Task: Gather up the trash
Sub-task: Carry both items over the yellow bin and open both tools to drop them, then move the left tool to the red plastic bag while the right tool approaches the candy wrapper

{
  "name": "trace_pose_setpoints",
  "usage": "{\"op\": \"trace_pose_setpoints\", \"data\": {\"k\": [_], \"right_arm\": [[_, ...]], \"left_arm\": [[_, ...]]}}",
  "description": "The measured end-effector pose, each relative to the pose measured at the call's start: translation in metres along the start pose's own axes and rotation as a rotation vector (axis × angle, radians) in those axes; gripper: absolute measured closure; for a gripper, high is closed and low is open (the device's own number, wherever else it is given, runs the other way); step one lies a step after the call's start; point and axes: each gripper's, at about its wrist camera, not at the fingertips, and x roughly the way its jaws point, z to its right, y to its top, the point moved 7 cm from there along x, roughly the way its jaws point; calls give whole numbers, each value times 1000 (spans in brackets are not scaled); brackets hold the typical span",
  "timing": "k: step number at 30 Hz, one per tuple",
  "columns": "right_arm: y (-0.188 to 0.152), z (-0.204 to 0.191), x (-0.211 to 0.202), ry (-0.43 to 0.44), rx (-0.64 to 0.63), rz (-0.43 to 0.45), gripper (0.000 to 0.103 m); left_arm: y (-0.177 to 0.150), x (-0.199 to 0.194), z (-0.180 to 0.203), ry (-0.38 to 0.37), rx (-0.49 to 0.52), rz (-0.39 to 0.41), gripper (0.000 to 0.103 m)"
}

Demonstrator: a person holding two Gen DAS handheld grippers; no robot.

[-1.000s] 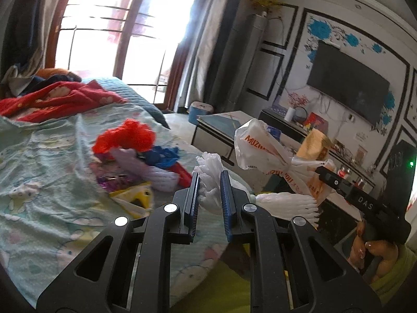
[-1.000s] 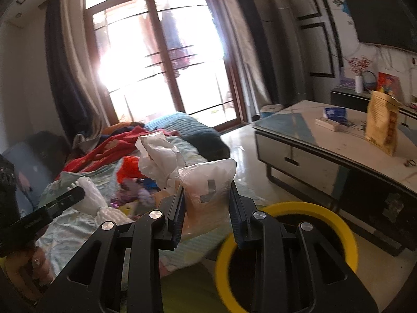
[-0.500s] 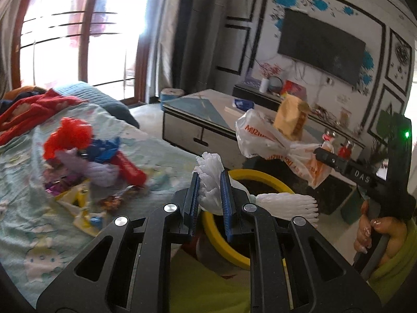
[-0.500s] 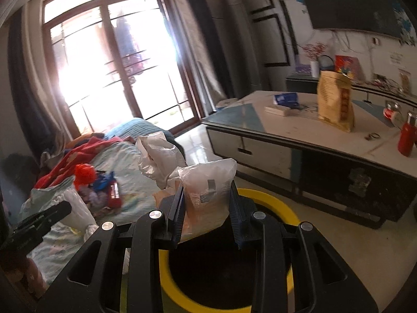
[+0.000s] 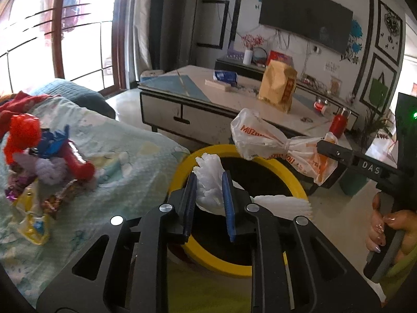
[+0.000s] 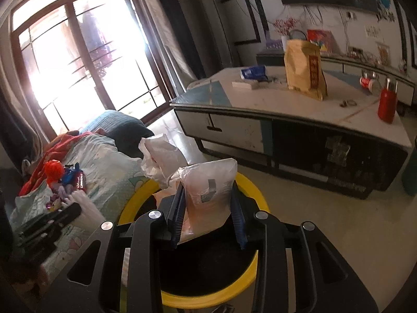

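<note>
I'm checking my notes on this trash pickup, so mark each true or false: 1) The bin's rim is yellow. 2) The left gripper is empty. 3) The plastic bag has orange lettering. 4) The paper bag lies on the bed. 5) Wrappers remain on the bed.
1) True: the bin has a yellow rim.
2) False: the left gripper holds white foam netting.
3) True: plastic bag.
4) False: the paper bag stands on the table.
5) True: wrappers lie on the bed.
</note>
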Motion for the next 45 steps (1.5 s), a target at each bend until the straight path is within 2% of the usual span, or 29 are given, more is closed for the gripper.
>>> {"op": "trace_pose_setpoints", "data": {"k": [3,4,5,7,10,14,19,28,45], "right_arm": [[-5,2,5,10,14,-24,62],[-4,2,7,12,18,-23,57],[-5,2,8,11,19,-25,53],[-4,1,10,11,19,-23,48],[-4,0,11,13,20,-20,45],[-1,-7,5,18,4,20,39],[1,-23,-2,44,-24,60,30],[3,-51,-13,71,-87,105,26],[-7,-131,-19,166,-241,102,22]], "left_arm": [[-4,12,5,-23,7,-20,84],[-5,15,6,-30,8,-24,76],[-6,17,7,-43,5,-28,61],[-8,19,6,-65,-18,-32,39],[-11,19,-1,-47,-43,-34,31],[-9,12,-12,-38,-94,-13,11],[-6,-4,-22,-16,-115,31,11],[7,-39,-42,41,-126,140,11],[13,-90,-101,125,-229,274,11]]}}
